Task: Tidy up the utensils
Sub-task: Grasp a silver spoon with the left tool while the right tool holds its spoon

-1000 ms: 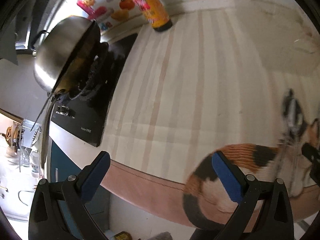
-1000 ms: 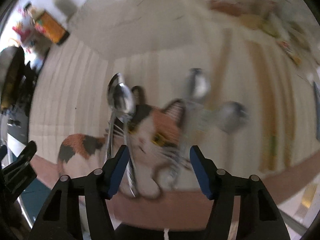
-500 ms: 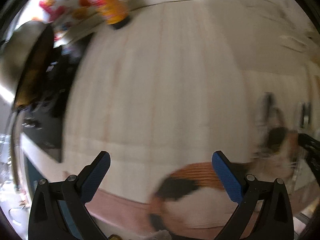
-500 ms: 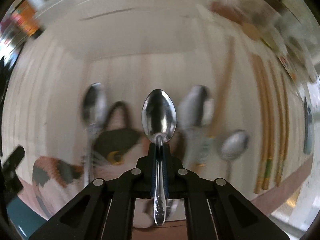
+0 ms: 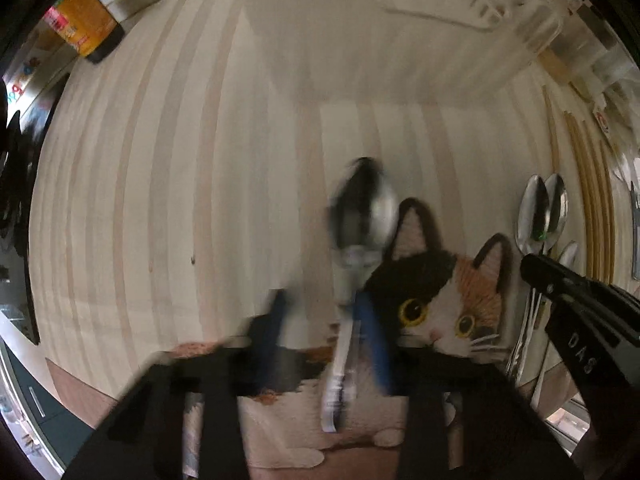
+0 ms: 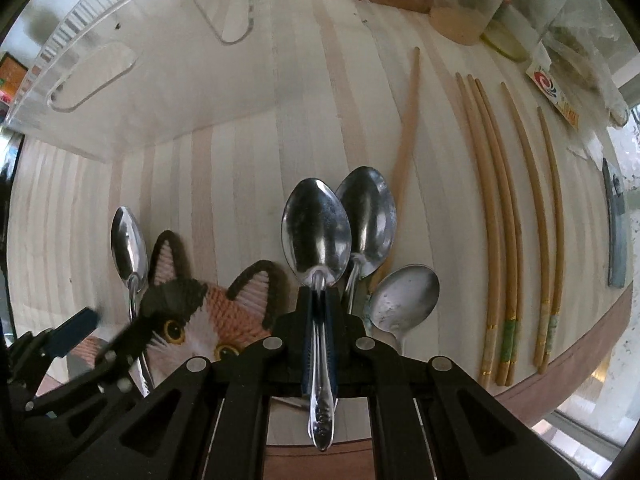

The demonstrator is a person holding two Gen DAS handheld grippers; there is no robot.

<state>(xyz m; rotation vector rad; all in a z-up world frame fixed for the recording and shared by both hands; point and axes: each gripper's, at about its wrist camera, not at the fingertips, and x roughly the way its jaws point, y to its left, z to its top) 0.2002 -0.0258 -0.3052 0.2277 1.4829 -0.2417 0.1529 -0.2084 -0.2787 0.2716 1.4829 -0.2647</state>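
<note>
My right gripper (image 6: pixel 318 312) is shut on a steel spoon (image 6: pixel 317 232) and holds it bowl forward above the cat mat (image 6: pixel 216 320). Two more spoons (image 6: pixel 368 216) lie just right of it and several bamboo chopsticks (image 6: pixel 500 208) lie farther right. My left gripper (image 5: pixel 324 328) is blurred with its fingers (image 5: pixel 374 340) part closed around the handle of another spoon (image 5: pixel 362 216) lying on the cat mat (image 5: pixel 440 312). That spoon also shows in the right wrist view (image 6: pixel 128 244). The clear plastic organizer tray (image 6: pixel 120 80) stands behind.
An orange-labelled bottle (image 5: pixel 84 24) stands at the far left by the stove. Jars and packets (image 6: pixel 480 8) crowd the back right. A grey knife-like tool (image 6: pixel 616 216) lies by the right edge. The table's front edge (image 6: pixel 580 352) is near.
My right gripper closed on a spoon and lifted it. My left gripper swung right to the spoon on the cat mat and its fingers have come together around the handle.
</note>
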